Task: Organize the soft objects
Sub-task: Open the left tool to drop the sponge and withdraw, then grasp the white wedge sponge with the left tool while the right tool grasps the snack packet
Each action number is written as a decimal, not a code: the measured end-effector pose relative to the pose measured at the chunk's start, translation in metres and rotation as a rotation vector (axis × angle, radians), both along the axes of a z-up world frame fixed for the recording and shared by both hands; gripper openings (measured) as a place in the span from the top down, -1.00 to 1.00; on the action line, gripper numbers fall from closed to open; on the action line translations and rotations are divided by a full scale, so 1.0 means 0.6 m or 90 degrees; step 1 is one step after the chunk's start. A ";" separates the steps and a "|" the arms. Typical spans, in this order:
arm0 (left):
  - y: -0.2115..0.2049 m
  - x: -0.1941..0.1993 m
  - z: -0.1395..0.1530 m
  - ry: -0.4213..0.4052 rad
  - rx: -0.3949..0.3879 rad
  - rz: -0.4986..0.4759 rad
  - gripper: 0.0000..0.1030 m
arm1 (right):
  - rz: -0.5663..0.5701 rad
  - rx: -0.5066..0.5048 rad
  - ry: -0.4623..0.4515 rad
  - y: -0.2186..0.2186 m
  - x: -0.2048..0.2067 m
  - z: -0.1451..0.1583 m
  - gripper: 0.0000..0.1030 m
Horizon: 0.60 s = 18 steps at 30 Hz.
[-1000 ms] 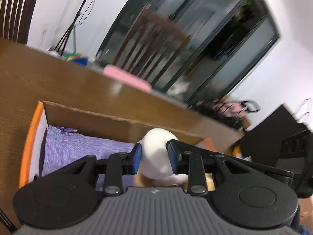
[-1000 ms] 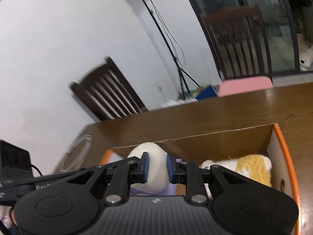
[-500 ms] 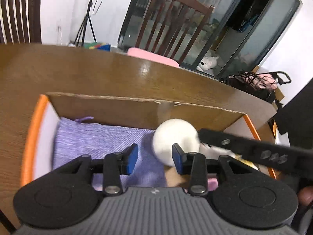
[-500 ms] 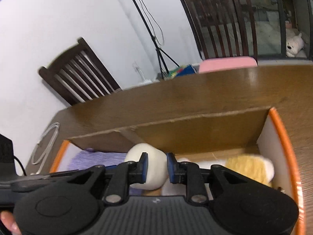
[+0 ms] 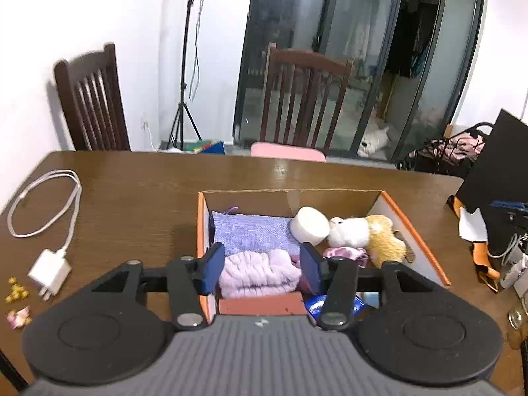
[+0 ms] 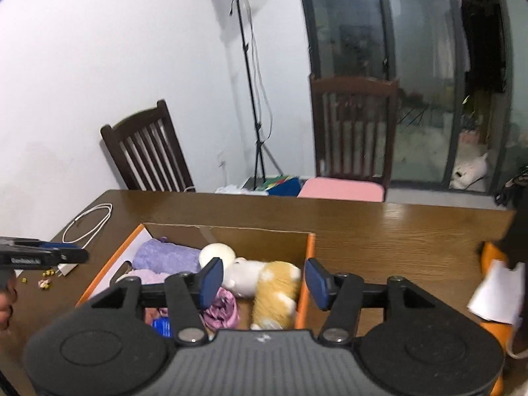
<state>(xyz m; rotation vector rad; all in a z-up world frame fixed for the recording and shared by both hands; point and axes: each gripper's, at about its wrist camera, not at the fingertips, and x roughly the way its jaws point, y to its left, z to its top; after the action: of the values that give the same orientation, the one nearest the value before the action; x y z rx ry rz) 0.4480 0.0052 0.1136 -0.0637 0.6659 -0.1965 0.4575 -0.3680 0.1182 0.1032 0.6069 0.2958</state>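
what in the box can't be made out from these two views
- Blue item, left wrist view: mostly behind the left gripper, identity unclear.
- Red-brown thing, same view: cut off by the gripper body.
- Yellow plush toy, right wrist view: blurred, lower end hidden behind the right gripper.
- Cardboard box floor: covered.

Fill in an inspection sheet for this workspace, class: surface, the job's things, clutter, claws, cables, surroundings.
Surface: brown wooden table, glossy.
Job's things: open cardboard box with orange edges, holding a purple cloth, a white round cushion, a white and yellow plush toy, a fluffy lilac bundle and a shiny pink cloth.
Clutter: small yellow bits near the table's left edge; white paper on the right.
Claws: left claw open, above the box's near end; right claw open, above the plush toy; both empty.
Cables: white charger with its looped cable.
Surroundings: two wooden chairs, a light stand, glass doors.
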 end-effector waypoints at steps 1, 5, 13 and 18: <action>0.000 -0.019 0.005 -0.012 -0.001 0.002 -0.14 | 0.002 0.002 -0.005 -0.005 -0.015 0.005 -0.09; -0.009 -0.130 0.002 -0.098 0.012 0.022 -0.38 | 0.016 -0.029 -0.049 0.000 -0.092 0.006 -0.22; -0.058 -0.348 -0.081 -0.188 0.033 -0.026 -0.97 | 0.054 -0.053 -0.125 0.012 -0.269 -0.072 -0.47; -0.082 -0.433 -0.171 -0.134 0.021 -0.053 -0.97 | 0.046 -0.047 -0.104 0.015 -0.363 -0.171 -0.58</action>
<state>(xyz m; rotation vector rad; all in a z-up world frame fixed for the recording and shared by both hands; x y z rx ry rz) 0.1884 -0.0437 0.0108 0.0160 0.4616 -0.2691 0.2396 -0.3591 0.0156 -0.0147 0.4593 0.3481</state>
